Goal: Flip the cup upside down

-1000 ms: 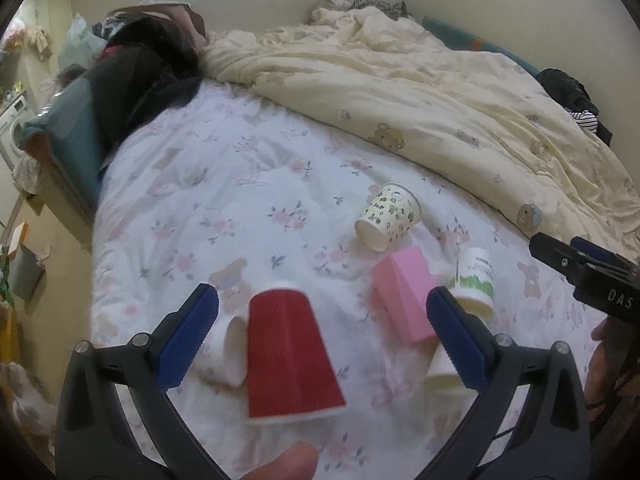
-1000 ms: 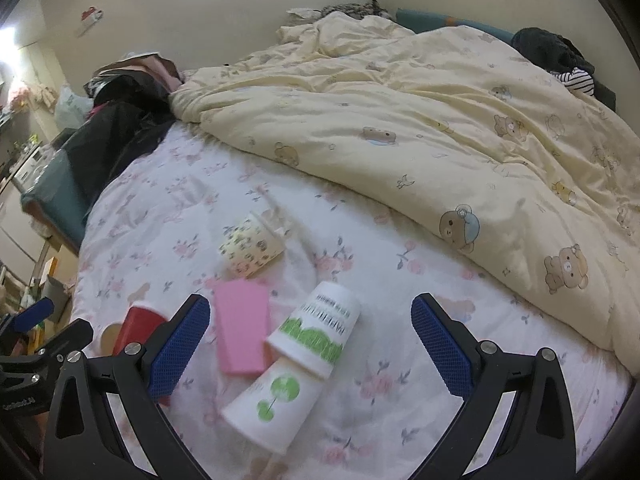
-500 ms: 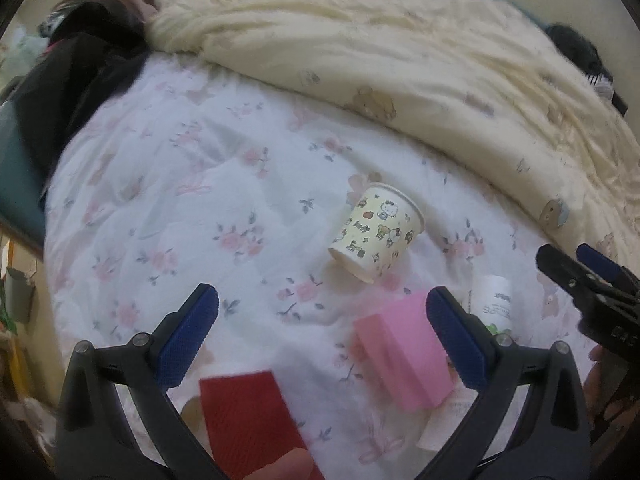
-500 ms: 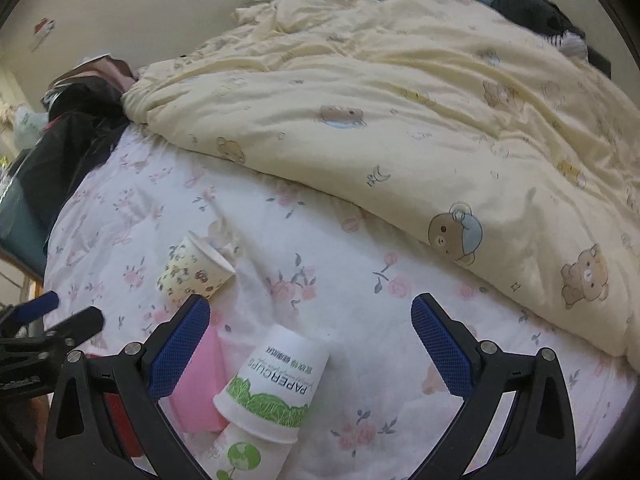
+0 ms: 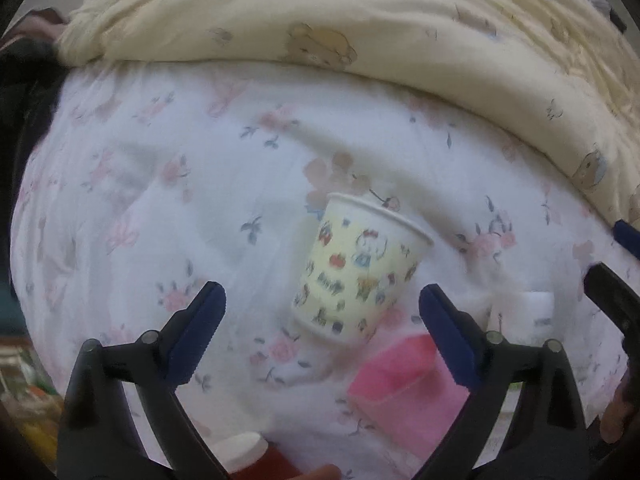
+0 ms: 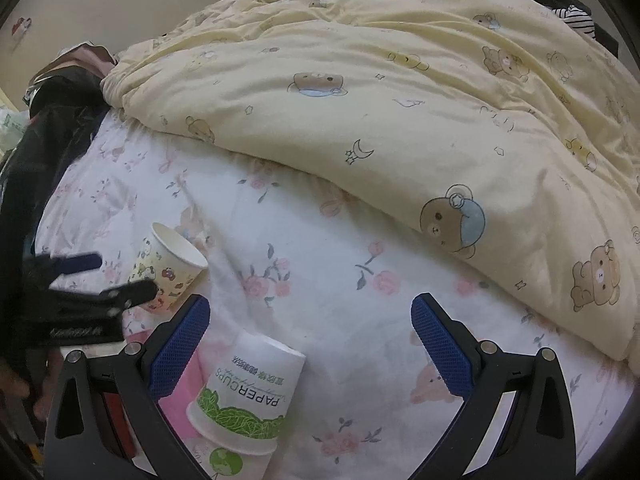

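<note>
A cream paper cup with cartoon prints lies tilted on the floral bedsheet, mouth up and away; it also shows in the right wrist view. My left gripper is open, its blue pads either side of the cup's base, just short of it. My right gripper is open and empty over the sheet, to the right of the cups. A white cup marked PAPERCUPS lies on its side by the right gripper's left finger.
A pink cup lies in front of the cartoon cup; a red cup sits at the bottom edge. A yellow bear-print duvet covers the far and right side of the bed. Dark clothes lie at the left.
My left gripper has moved forward from the red cup toward the cartoon cup, which now sits between its fingers. My right gripper has moved forward and slightly right.
</note>
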A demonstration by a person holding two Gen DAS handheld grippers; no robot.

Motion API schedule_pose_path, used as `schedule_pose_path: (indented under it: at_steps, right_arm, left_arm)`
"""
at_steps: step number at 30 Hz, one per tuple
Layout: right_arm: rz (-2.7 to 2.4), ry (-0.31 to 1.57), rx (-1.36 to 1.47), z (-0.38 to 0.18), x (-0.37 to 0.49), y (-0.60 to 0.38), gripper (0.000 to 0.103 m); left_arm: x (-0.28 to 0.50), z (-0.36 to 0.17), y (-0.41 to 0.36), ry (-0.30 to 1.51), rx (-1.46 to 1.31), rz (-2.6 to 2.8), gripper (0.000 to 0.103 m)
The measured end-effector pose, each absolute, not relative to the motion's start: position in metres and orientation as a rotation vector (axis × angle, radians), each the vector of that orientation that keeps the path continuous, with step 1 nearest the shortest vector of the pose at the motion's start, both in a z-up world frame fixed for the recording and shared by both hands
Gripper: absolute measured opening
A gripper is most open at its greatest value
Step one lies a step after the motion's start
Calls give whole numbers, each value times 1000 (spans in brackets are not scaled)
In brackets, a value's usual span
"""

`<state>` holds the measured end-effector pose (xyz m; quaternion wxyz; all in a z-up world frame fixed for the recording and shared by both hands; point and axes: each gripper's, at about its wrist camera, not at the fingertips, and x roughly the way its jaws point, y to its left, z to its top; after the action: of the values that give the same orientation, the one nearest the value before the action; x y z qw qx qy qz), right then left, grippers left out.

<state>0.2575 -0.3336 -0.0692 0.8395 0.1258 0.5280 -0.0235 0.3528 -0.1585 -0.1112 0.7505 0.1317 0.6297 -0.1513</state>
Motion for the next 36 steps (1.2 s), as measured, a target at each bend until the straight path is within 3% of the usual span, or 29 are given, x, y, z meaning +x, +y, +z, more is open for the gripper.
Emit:
schedule_pose_path:
  at_steps: [5,7,8,12,26,36]
  right_arm:
    - [-57,1137,269,-72,260,-335,103]
    - [-59,1139,279,-73,260,-337,103]
    - [-60,1136,280,-72,260,-337,103]
    - [-66,1136,264,-71,259,-334,103]
    - [15,1087,263,-36,235,-307,103]
    - [120,1035,185,6,175,-271,103]
  left_arm:
    - [359,-126,-174,1392,358,-356,85]
    - [359,-131,-176,1394,363,-362,66]
    - [357,-134,-177,1398,384,-357,62]
    - [349,-127,-173,1339,404,-337,60]
    - [298,-27,-115,1275,189,-186,60]
    - [204,9,-97,1264,44,-147,60]
